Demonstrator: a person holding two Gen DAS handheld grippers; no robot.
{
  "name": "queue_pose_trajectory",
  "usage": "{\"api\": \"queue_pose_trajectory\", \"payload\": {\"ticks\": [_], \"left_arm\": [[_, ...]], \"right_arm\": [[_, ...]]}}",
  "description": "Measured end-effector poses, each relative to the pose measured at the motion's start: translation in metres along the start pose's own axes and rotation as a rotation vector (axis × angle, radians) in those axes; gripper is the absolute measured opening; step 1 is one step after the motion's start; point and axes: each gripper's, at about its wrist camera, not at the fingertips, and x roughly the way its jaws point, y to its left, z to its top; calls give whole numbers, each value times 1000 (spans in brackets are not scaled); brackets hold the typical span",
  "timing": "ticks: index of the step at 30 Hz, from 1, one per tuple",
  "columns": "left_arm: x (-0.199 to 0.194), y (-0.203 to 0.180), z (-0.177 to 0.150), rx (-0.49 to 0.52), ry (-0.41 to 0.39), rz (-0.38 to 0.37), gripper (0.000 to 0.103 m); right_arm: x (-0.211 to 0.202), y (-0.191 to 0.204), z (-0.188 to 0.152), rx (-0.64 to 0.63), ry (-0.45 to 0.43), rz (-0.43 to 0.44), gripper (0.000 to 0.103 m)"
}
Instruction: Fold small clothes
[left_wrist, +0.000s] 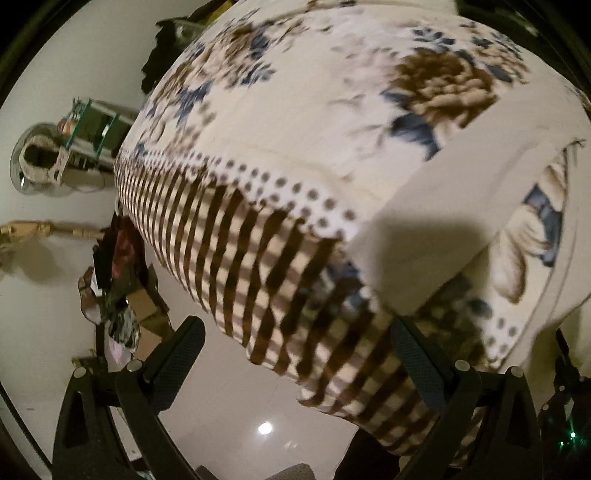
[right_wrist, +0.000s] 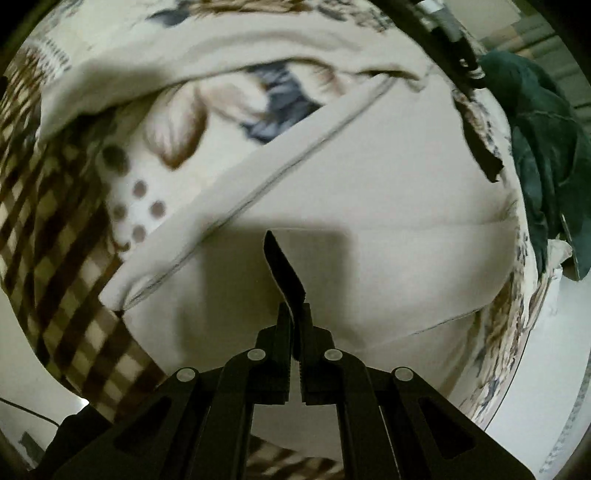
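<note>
Cream garment (right_wrist: 388, 206) lies on floral blanket (left_wrist: 314, 122) ahead of right gripper (right_wrist: 293, 325), fingers pinched together on its fabric; left gripper (left_wrist: 295, 339) spread wide, holding nothing.

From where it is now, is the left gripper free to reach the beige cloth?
Probably yes. The left gripper is open, and the beige cloth lies just ahead on the floral bedspread with nothing between. The right gripper is shut on the same cloth.

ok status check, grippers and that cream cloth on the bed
Left gripper open, empty, over the bed's checked blanket edge. Right gripper shut, apparently pinching the plain cream cloth. Dark green garment heaped beside it, not blocking.
</note>
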Motion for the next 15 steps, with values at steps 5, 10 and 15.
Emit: {"api": "queue_pose_trajectory", "payload": {"ticks": [5, 10, 15], "left_arm": [[16, 16, 1, -69, 39, -86, 103], [47, 30, 8, -257, 136, -311, 103], [89, 11, 31, -386, 208, -489, 76]], "right_arm": [[12, -7, 7, 94, 110, 103, 6], [8, -69, -8, 366, 140, 375, 62], [5, -117, -38, 481, 131, 354, 62]]}}
